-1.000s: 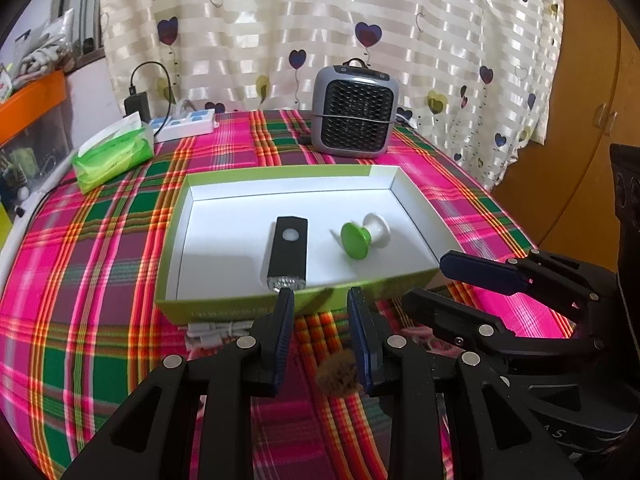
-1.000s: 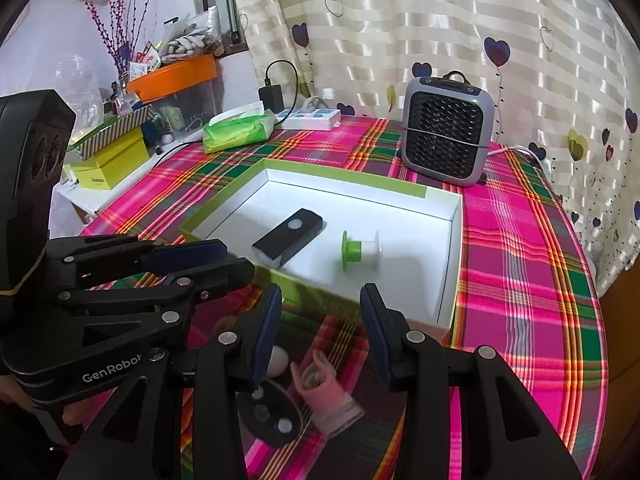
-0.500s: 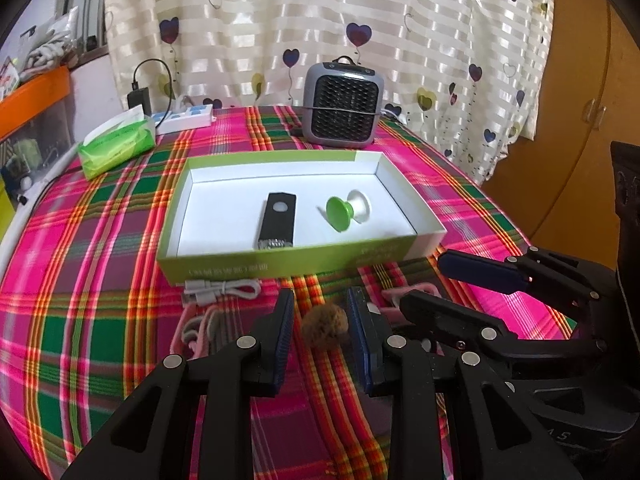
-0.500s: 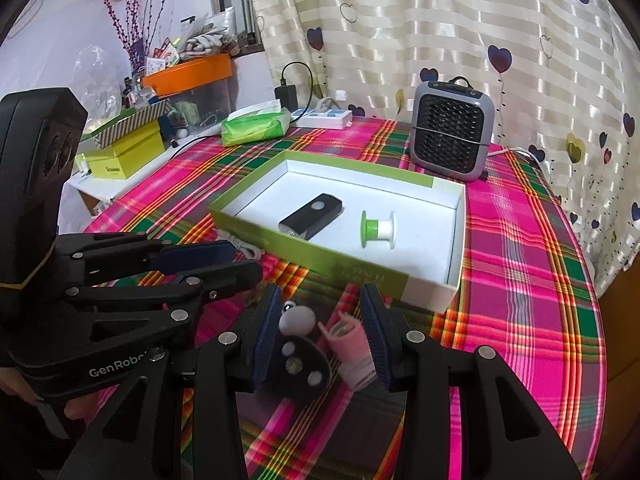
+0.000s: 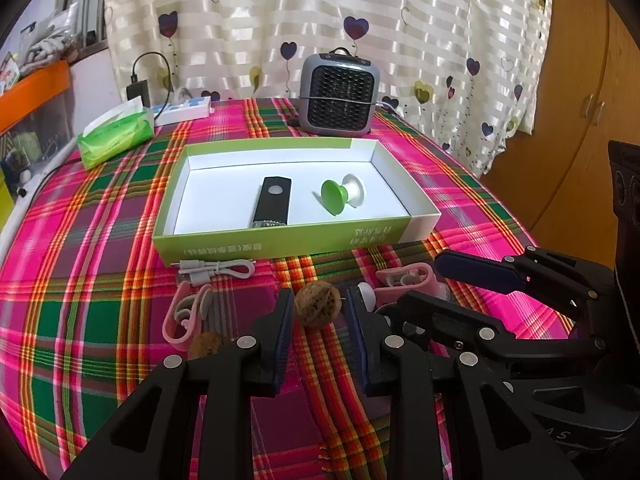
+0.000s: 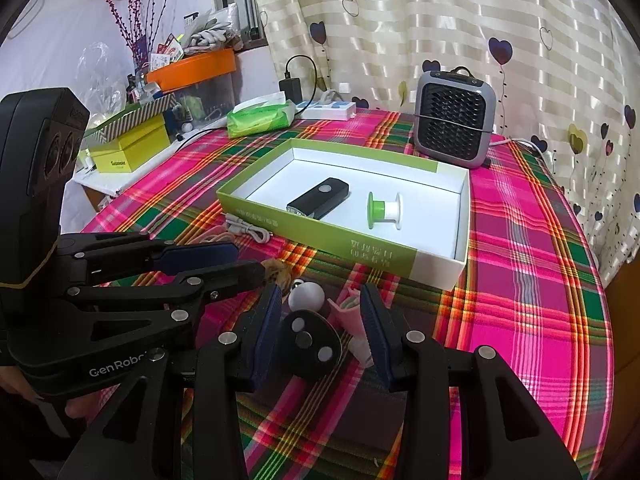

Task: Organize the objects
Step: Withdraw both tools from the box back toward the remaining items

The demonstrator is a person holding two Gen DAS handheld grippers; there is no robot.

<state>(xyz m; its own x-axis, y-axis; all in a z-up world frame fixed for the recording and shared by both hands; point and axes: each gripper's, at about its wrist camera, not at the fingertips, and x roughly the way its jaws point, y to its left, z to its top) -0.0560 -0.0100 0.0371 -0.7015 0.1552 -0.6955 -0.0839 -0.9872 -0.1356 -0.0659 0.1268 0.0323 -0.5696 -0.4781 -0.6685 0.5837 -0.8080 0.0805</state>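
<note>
Worktop point(image 5: 100, 280) under woven plaid cloth, matt. Box point(image 5: 280, 240) is cardboard, smooth white inside, green printed outside. Flashlight point(image 5: 271, 202) is black matt plastic; spool point(image 5: 340, 196) glossy green and white plastic. Walnut point(image 5: 318, 304) has a rough, wrinkled brown shell. Cable point(image 5: 216, 269) is smooth white plastic. Clips point(image 5: 186, 316) soft-looking pink plastic. Left tool point(image 5: 318, 320) is matt black plastic, metal screw heads, ribbed blue pads. Heater point(image 5: 340, 96) is grey plastic with a black grille. Curtain point(image 5: 360, 20) is satiny striped fabric.
</note>
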